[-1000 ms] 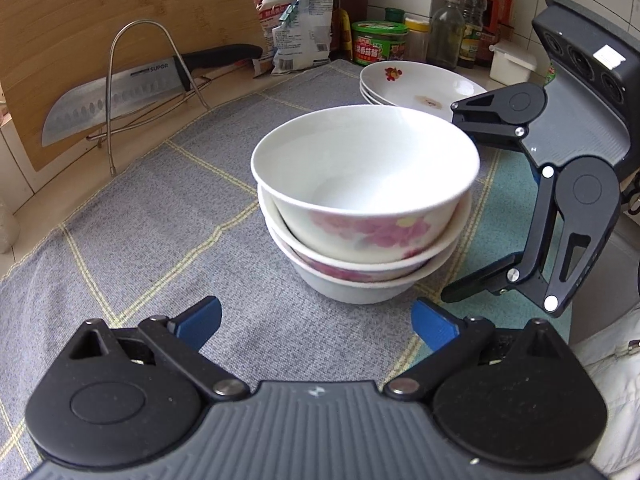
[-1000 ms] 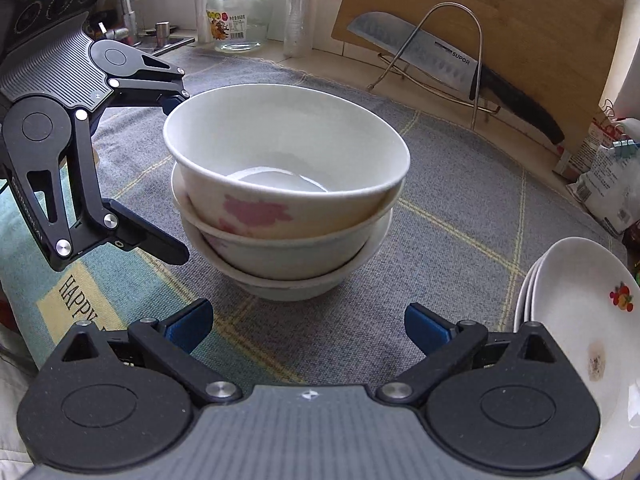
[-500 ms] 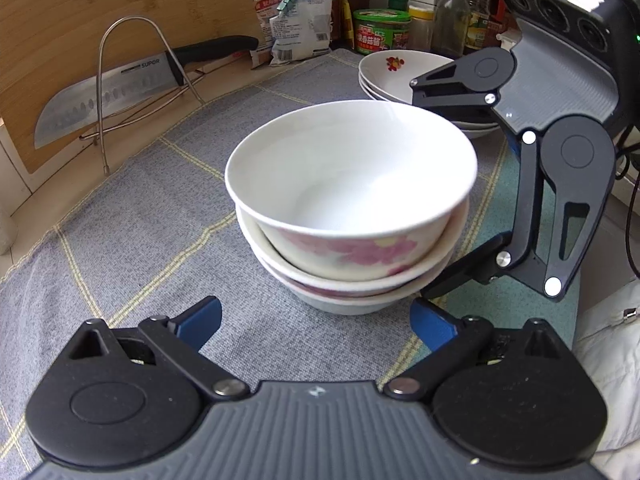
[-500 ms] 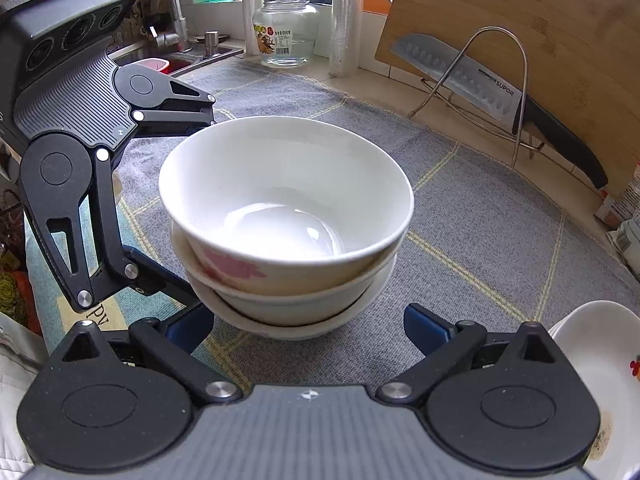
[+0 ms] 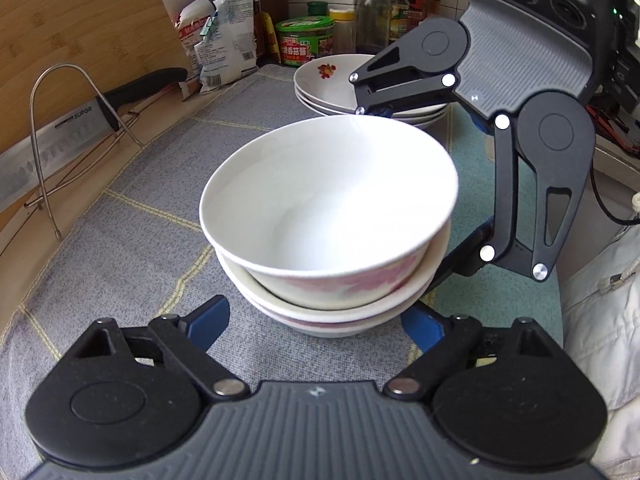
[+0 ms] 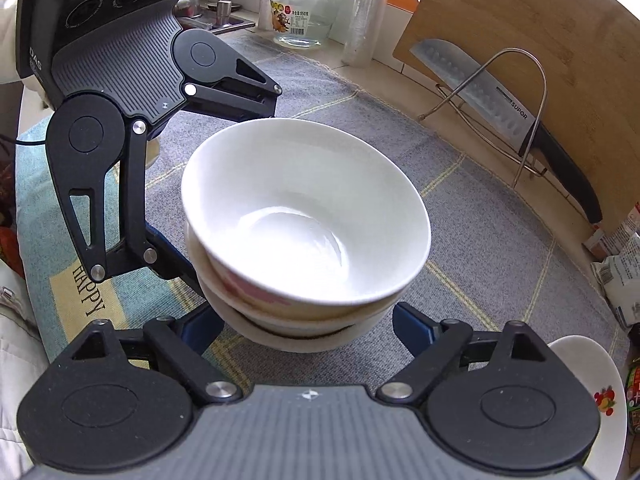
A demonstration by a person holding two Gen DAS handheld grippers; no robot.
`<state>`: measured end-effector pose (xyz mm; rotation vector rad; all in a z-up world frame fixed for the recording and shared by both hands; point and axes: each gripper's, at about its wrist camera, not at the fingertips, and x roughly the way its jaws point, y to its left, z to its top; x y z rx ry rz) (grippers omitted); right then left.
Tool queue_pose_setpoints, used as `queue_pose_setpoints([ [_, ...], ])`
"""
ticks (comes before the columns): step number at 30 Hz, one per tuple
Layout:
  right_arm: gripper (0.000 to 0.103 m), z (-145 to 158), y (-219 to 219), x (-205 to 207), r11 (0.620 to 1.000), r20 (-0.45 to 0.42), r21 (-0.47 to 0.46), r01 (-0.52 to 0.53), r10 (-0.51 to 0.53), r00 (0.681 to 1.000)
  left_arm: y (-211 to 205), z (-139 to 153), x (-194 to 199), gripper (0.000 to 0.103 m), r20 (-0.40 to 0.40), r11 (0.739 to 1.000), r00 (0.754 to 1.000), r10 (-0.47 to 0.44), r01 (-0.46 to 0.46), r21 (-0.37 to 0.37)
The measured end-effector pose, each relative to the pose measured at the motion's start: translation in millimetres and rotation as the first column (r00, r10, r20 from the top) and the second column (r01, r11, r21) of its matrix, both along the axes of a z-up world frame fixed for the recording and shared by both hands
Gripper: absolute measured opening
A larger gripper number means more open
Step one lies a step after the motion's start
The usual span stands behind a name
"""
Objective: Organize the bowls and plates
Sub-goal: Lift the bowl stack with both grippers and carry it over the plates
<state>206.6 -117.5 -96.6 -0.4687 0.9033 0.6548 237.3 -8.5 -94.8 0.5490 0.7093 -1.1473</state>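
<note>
Blue-padded, my left fingers [image 5: 208, 320] have just been closing around the bowl stack [image 5: 328, 208], which stands between them at twelve o'clock. The pad at five o'clock meets the lowest bowl, while the one at seven o'clock shows a sliver of cloth beside it, so I call that pair not yet clamped. My right fingers [image 6: 412, 326] have just been closing too, and both pads seem to sit against the bottom bowl, though the fisheye bends that edge and I may be misreading it.

I take it the bowls are nested and are now to be carried as one pile. The plates [image 5: 332, 80] wait, stacked, at twelve o'clock beyond them in the left view.

The stack rests on a grey checked cloth [image 5: 120, 240] over the surface, and its pale border reads "HAPPY" [image 6: 90, 292]. At two o'clock in the right view, the knife [image 6: 480, 96] in a wire stand [image 6: 536, 80] is marked "SUPOR". The housing of my left tool shows "DAS" [image 6: 32, 60]. A glass jar [image 6: 304, 12] and a green tin [image 5: 306, 40] carry Chinese print I cannot read.
</note>
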Motion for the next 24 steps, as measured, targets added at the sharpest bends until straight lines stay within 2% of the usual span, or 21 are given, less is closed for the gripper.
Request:
queue_pose_setpoints([
  [6,0.092,-2.1,-5.8,10.9,0.999,-0.047,0.039,-0.023,0.025,0.999,-2.5,1.8,0.9,0.086,-0.014,1.0,1.0,-0.025,0.026,0.016],
  [12,0.088,-0.1,-3.3,12.2,0.998,-0.058,0.036,-0.057,0.059,0.997,-3.1,-1.0,7.0,0.086,-0.039,0.998,0.998,-0.052,0.052,0.021],
  [24,0.088,1.4,-5.2,11.7,0.998,-0.069,0.042,-0.055,0.058,0.996,-10.4,-1.6,12.3,0.083,-0.06,0.992,0.992,-0.115,0.117,0.044],
])
